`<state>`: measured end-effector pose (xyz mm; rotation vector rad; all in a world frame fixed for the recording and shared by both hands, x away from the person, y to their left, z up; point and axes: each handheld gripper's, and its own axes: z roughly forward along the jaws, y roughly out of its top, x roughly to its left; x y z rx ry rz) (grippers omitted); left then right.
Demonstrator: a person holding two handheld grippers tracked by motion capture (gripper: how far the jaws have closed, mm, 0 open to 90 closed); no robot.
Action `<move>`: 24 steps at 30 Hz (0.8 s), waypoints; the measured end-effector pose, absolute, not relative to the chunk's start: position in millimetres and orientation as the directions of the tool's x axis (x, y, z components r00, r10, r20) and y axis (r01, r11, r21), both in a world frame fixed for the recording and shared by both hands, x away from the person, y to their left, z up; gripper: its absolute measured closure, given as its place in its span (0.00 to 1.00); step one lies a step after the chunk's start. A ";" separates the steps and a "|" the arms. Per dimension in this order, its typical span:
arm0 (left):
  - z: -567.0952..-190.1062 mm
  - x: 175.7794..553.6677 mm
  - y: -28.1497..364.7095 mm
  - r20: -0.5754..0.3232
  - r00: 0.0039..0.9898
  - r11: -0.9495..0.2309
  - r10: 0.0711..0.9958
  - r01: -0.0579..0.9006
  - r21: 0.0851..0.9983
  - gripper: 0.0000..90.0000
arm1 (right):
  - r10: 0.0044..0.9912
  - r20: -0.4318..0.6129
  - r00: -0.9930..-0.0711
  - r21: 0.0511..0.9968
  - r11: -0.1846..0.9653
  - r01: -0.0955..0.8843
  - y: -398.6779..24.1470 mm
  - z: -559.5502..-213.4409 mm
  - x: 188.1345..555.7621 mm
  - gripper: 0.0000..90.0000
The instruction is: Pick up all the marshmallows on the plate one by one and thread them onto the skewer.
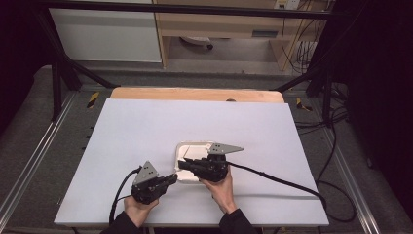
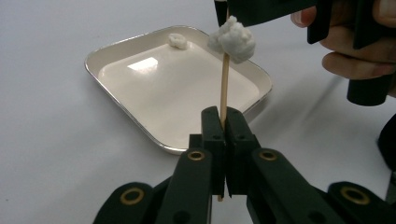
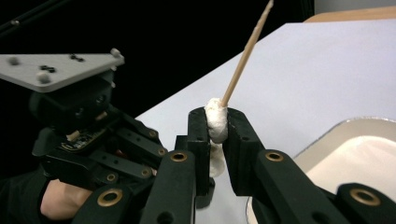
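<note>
My left gripper [image 2: 225, 122] is shut on the lower end of a thin wooden skewer [image 2: 224, 86], which it holds upright beside a white metal tray [image 2: 177, 102]. A soft white lump [image 2: 232, 39] is speared near the skewer's top. My right gripper [image 3: 216, 125] is shut on that white lump [image 3: 215, 114], with the skewer [image 3: 245, 53] sticking out past its jaws. A second small white lump [image 2: 178, 40] lies in the tray's far corner. In the high view the left gripper [image 1: 170, 179] and right gripper [image 1: 182, 165] meet at the tray's [image 1: 181, 146] near left corner.
A large white board [image 1: 146, 126] covers the wooden table [image 1: 195, 93]. Cables trail from both grippers, one running right across the board [image 1: 282, 183]. Black frame bars [image 1: 58, 83] stand at the table's far corners.
</note>
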<state>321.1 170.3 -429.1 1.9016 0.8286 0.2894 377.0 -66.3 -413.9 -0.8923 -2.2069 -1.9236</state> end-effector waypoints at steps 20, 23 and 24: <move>-431.5 321.4 184.0 -0.149 0.718 -0.272 0.680 0.436 0.858 0.98 | 0.546 0.266 -0.795 0.887 0.184 0.423 -98.9 -403.8 389.4 0.17; -432.2 322.2 185.0 -0.150 0.718 -0.274 0.680 0.439 0.856 0.98 | 0.585 0.233 -0.777 0.879 0.215 0.426 -108.7 -406.2 397.1 0.15; -432.5 322.5 185.4 -0.152 0.718 -0.274 0.679 0.440 0.855 0.98 | 0.597 0.222 -0.771 0.874 0.229 0.428 -111.9 -406.5 399.8 0.15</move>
